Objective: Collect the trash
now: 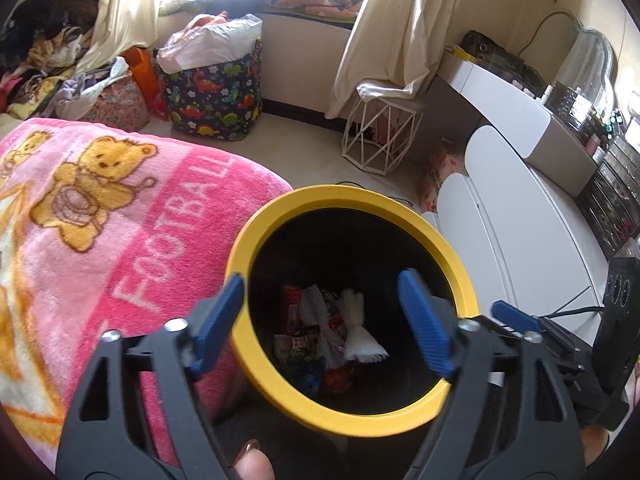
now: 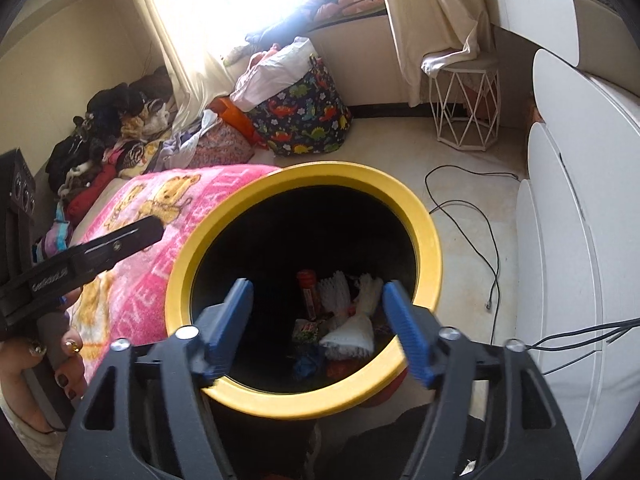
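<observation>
Two grippers hang over the mouth of a yellow-rimmed trash bin (image 1: 352, 412), both with their blue fingers spread wide and nothing between them. The left gripper (image 1: 322, 322) straddles the bin's near-left rim: one finger sits outside the rim on the side of the pink blanket (image 1: 120, 240), the other reaches over the dark opening. The right gripper (image 2: 320, 332) is likewise parted above the bin's (image 2: 304, 404) near edge, its fingers framing the contents.

At the bottom of the bin lies the trash (image 1: 328, 340): a white frilly paper piece (image 1: 360, 336), a red wrapper (image 1: 290, 304), and crumpled green, blue and orange packets. The right view shows the same heap (image 2: 340, 328) against the black inner wall.

The bin stands just beside the bed's corner, where the blanket (image 2: 136, 280) with bear print and lettering drapes down. Beyond, on the floor by the window wall, stand a dinosaur-print basket (image 1: 212, 100) stuffed with white bags and a white wire stool (image 1: 380, 132) under the curtain (image 1: 404, 20). A black cable (image 2: 472, 240) trails across the floor near the white cabinet (image 2: 580, 240).
</observation>
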Tool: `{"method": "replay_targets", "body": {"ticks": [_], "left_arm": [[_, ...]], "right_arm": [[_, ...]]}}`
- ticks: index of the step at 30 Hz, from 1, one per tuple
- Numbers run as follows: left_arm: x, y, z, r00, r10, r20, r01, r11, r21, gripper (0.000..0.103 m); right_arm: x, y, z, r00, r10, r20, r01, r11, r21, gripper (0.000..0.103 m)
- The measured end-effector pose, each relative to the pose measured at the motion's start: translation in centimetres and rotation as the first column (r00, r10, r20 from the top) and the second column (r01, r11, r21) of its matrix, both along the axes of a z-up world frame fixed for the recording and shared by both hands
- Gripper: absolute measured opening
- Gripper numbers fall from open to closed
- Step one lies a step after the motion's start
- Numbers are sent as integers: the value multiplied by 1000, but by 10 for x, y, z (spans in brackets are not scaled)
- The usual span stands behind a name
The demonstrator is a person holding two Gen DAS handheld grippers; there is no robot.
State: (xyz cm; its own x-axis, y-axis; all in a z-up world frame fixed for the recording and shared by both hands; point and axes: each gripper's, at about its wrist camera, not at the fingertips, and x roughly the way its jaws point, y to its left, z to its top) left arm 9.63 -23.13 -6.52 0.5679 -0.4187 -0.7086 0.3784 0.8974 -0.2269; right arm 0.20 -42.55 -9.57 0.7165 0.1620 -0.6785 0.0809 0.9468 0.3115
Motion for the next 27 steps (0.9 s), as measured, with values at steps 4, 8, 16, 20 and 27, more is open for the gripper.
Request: {"method": "replay_targets", "body": {"ticks": [4,8,16,20,27], "left_arm": [[-4,10,8,999,28,26,-28,1000,9,92],[-7,22,16,997,68,46,-69,998,14,92],[-18,48,32,987,137,82,-137,990,5,92],[-27,62,38,981,165,99,-166,986,3,92],[-45,85,46,965,217,146,-220,976,2,92]], "right_arm": [[-2,2,5,1000,-15,22,14,1000,5,84],[-4,5,12,999,-11,46,11,1000,11,89],[-8,16,27,995,5,99,-5,1000,1,95],[-10,27,33,993,20,117,-19,1000,-9,96],[-18,50,42,986,46,160,-39,998,-51,96]]}}
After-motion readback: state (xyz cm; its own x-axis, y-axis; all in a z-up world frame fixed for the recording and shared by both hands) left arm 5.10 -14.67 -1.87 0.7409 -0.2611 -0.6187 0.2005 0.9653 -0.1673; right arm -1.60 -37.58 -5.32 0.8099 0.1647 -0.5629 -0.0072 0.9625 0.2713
